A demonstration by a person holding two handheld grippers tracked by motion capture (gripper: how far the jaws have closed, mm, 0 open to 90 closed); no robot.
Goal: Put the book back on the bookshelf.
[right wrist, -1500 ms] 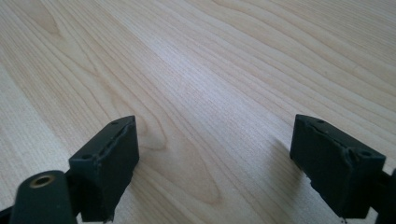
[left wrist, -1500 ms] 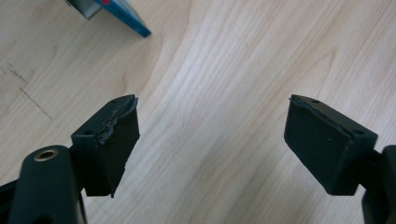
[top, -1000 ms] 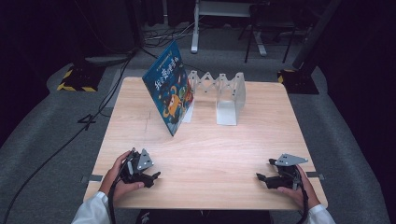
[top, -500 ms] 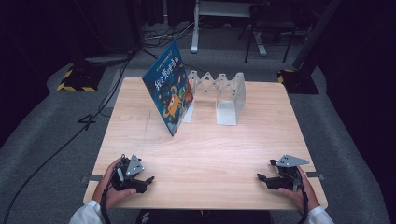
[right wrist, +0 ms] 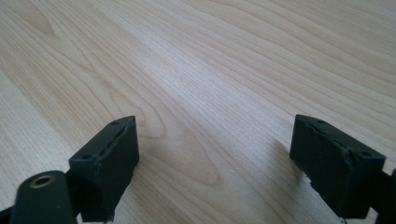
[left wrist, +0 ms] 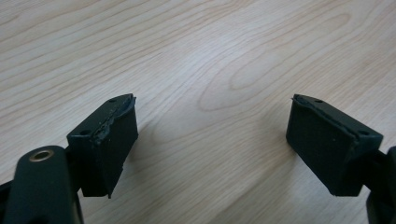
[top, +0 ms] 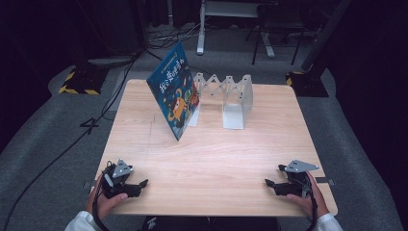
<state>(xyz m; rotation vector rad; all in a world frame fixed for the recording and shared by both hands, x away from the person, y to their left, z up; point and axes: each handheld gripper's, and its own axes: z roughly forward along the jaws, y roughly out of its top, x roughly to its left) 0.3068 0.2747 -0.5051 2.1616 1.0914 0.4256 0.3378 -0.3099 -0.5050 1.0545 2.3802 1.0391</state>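
Left hand-held gripper [top: 137,185] and right hand-held gripper [top: 273,185]: both wide, empty, at table [top: 211,159] near edge; book [top: 174,96] leans against rack [top: 226,98] far side.

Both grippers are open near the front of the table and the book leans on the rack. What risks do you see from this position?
1. The blue picture book stands tilted against the white expandable book rack; a push could likely slide or topple it.
2. The left gripper and right gripper sit near the table front edge, far from the book, so a long reach may knock the light-looking rack.
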